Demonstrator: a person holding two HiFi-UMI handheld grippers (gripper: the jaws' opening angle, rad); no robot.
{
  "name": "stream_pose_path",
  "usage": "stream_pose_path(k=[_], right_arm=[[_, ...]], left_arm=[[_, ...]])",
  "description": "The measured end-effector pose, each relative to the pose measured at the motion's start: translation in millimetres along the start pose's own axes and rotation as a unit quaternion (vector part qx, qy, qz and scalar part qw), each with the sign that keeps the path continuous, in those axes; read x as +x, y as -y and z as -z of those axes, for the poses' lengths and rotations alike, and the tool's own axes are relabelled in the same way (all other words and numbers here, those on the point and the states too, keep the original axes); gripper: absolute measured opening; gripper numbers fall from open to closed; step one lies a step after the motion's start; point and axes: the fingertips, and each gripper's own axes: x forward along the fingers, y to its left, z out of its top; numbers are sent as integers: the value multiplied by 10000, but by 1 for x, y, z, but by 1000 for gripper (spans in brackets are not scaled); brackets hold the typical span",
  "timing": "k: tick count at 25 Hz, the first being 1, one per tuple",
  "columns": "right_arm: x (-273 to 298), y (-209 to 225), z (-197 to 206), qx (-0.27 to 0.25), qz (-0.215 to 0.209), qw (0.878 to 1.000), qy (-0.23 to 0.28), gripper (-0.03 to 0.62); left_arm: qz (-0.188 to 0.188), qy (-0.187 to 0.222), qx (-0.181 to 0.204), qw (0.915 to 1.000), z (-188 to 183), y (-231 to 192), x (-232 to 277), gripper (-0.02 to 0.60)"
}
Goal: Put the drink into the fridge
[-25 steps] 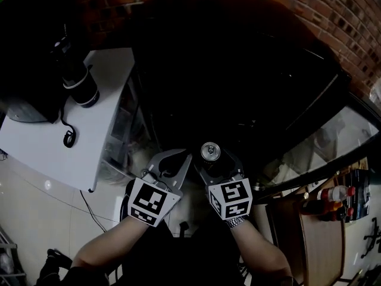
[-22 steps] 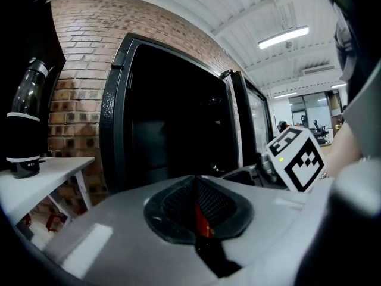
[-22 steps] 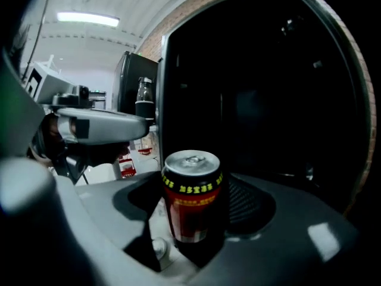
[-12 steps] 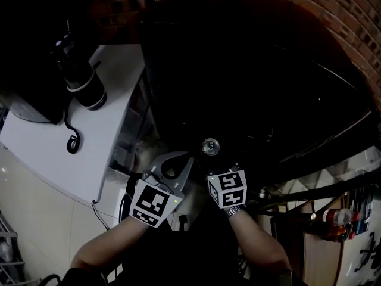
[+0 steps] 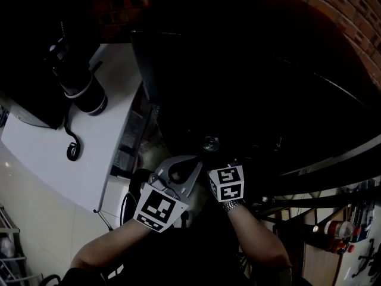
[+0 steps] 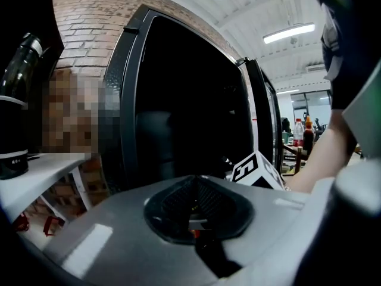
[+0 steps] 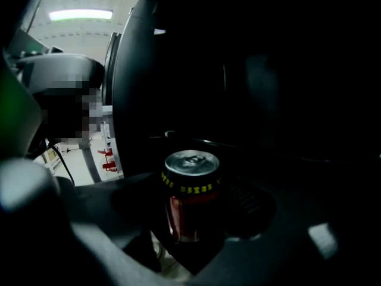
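A red drink can [image 7: 190, 198] with a silver top [image 5: 210, 143] stands upright between the jaws of my right gripper [image 5: 214, 157], which is shut on it. The can is at the mouth of the dark open fridge [image 5: 250, 82], whose inside is too dark to make out. My left gripper [image 5: 178, 168] hangs just left of the right one, jaws closed together with nothing between them [image 6: 196, 204]. The right gripper's marker cube [image 6: 253, 168] shows in the left gripper view, next to the fridge's black frame [image 6: 128, 100].
A white table [image 5: 89, 142] stands left of the fridge with a black-and-white flask [image 5: 80, 91] and a black cable [image 5: 70, 148] on it. A brick wall [image 5: 351, 11] runs behind. The fridge door [image 5: 333, 165] swings open at the right; bottles [image 5: 336, 228] stand at lower right.
My right gripper has carried the can forward, deeper into the dark fridge opening. The left gripper has stayed beside it, shifting slightly right.
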Motion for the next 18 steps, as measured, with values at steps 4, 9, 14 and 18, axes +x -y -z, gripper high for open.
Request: stream_pose_path(k=[4, 9, 14, 18], right_arm=[[13, 5, -4, -19, 14, 10000, 54, 321], [30, 12, -10, -67, 65, 9999, 110, 321], [42, 16, -11, -50, 72, 9999, 134, 321], [49, 18, -13, -16, 79, 9998, 204, 321]], left_arm=[[46, -26, 23, 10000, -2, 0, 3, 5], [47, -48, 53, 10000, -2, -3, 6, 5], [80, -76, 67, 9999, -3, -2, 7, 5], [98, -89, 75, 9999, -3, -2, 9, 5]])
